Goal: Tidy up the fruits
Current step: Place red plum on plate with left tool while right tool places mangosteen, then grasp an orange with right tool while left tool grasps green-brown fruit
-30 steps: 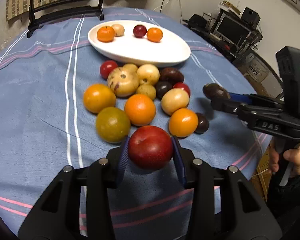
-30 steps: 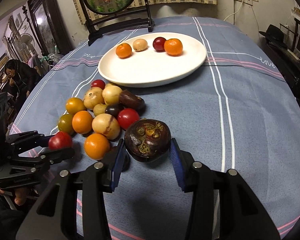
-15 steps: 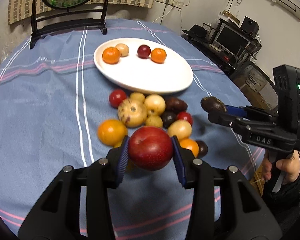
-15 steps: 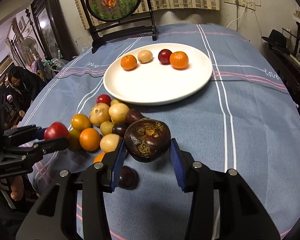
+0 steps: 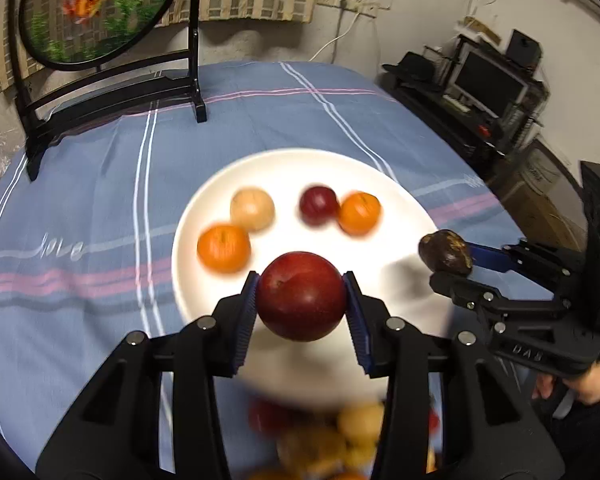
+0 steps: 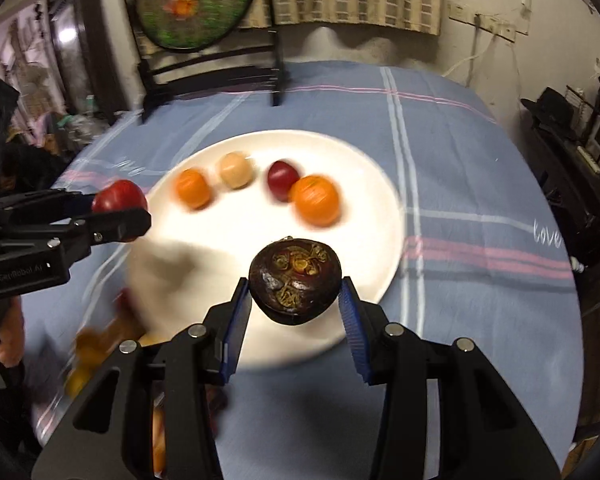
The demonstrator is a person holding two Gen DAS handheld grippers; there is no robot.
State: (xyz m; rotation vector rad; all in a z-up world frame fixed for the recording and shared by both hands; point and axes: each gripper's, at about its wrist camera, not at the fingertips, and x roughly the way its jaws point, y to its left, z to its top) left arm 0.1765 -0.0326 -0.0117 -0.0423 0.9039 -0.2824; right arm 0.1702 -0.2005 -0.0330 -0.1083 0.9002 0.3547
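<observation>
Left wrist view: a red plum (image 5: 301,295) clamped in the left gripper (image 5: 301,300) hangs over the white plate (image 5: 400,196), where four fruits already sit. Right gripper (image 6: 296,280) grips a mangosteen (image 6: 295,281) above it; the blurred fruit pile (image 5: 332,440) remains unsorted.

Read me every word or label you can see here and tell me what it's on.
"love": stitched on the blue tablecloth, again at its right edge.
"DAS", seen upside down: on the right gripper.
Left gripper: small white lettering on its body, too blurred to read.
</observation>
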